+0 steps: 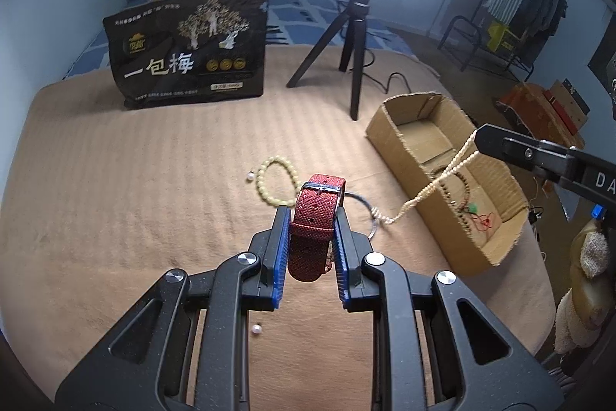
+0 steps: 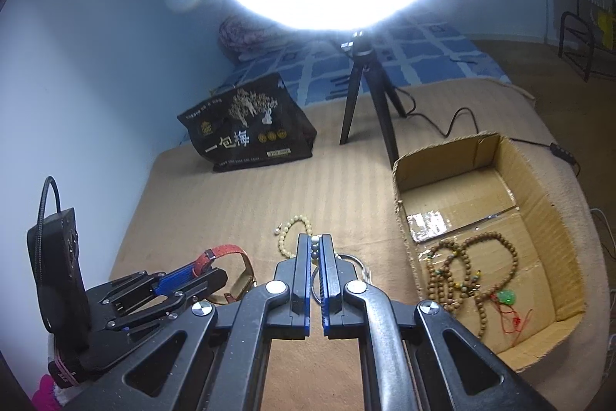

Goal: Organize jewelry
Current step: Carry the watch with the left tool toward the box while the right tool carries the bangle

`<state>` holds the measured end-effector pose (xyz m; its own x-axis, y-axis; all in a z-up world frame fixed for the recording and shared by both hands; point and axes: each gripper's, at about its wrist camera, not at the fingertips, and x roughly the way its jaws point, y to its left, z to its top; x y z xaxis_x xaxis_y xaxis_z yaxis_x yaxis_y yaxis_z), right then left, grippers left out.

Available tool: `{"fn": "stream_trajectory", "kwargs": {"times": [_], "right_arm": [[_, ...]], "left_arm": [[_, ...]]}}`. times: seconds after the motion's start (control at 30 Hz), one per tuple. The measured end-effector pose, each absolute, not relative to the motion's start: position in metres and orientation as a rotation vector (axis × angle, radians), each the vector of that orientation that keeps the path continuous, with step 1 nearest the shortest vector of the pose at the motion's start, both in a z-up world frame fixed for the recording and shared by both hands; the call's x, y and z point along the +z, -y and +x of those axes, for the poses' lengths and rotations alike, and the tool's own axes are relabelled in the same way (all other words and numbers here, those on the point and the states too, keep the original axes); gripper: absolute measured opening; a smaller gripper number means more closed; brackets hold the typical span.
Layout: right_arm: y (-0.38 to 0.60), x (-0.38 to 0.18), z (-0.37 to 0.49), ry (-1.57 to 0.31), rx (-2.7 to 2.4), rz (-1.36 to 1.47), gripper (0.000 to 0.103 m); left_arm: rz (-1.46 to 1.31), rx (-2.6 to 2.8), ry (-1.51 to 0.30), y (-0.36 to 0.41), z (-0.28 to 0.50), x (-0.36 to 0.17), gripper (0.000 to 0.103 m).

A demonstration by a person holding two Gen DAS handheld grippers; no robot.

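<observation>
Left wrist view, centre frame: your left gripper [image 1: 311, 218] has its jaws clamped on the red woven watch strap [image 1: 313, 214], lifted above the tan striped blanket [image 1: 134, 180]. At right of frame, your right gripper [image 1: 479, 139] pinches a cream beaded necklace [image 1: 435, 182] that trails over the near wall of the open cardboard box [image 1: 404, 145] to the blanket. A pale yellow bead bracelet [image 1: 275, 182] lies just behind the strap. Right wrist view, lower right: brown bead strands [image 2: 477, 276] with a green pendant [image 2: 507, 296] rest inside the box.
</observation>
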<state>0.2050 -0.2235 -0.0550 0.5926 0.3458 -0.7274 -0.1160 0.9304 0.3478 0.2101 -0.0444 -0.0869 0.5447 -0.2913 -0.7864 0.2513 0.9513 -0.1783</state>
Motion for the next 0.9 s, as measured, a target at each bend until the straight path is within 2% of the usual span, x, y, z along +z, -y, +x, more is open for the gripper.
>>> {"fn": "stream_trajectory", "kwargs": {"times": [0.9], "right_arm": [[0.338, 0.013, 0.151, -0.716, 0.146, 0.324, 0.001]], "left_arm": [[-0.024, -0.446, -0.871, 0.126, 0.202, -0.051, 0.020]]}}
